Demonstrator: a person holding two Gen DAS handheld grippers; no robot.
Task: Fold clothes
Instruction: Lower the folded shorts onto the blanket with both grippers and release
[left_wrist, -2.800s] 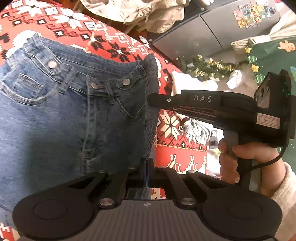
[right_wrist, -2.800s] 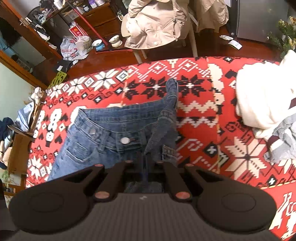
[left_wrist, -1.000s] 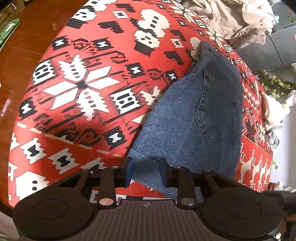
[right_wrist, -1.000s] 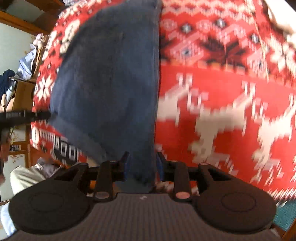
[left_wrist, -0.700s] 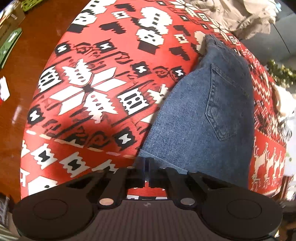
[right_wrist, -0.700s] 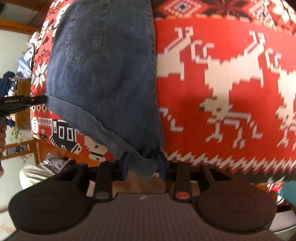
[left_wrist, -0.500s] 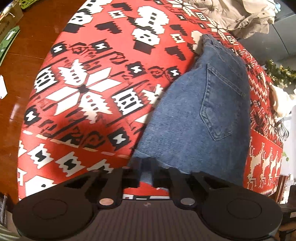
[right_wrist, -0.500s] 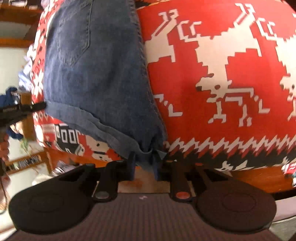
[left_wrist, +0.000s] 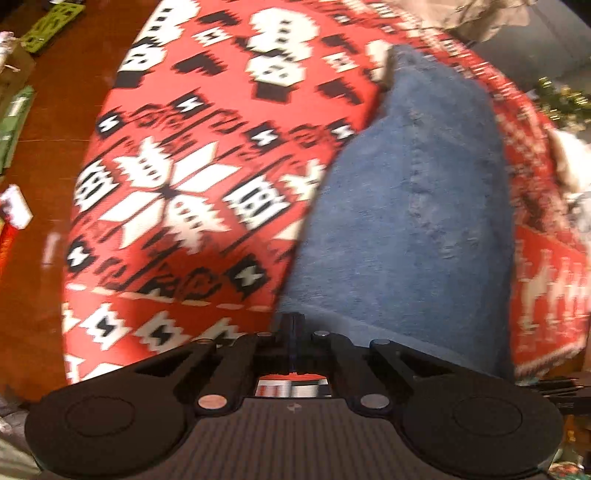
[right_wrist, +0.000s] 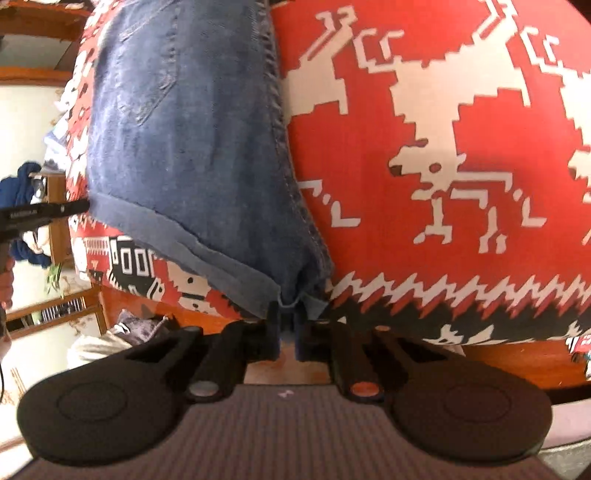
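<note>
On the red patterned cloth (left_wrist: 192, 122), your left gripper (left_wrist: 293, 325) and right gripper (right_wrist: 287, 314) each pinch a cuffed hem corner of the denim shorts (right_wrist: 192, 147).

free: red patterned cloth (left_wrist: 192, 155) left of denim shorts (left_wrist: 413, 221) | obstacle: white garment (left_wrist: 570, 166) far right

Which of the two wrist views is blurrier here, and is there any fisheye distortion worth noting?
Left wrist view: motion-smeared, denim shorts stitching and red patterned cloth soft. Right wrist view: sharper, cuffed hem crisp at the right gripper. Both bulge the cloth into a dome, dark at the corners.
</note>
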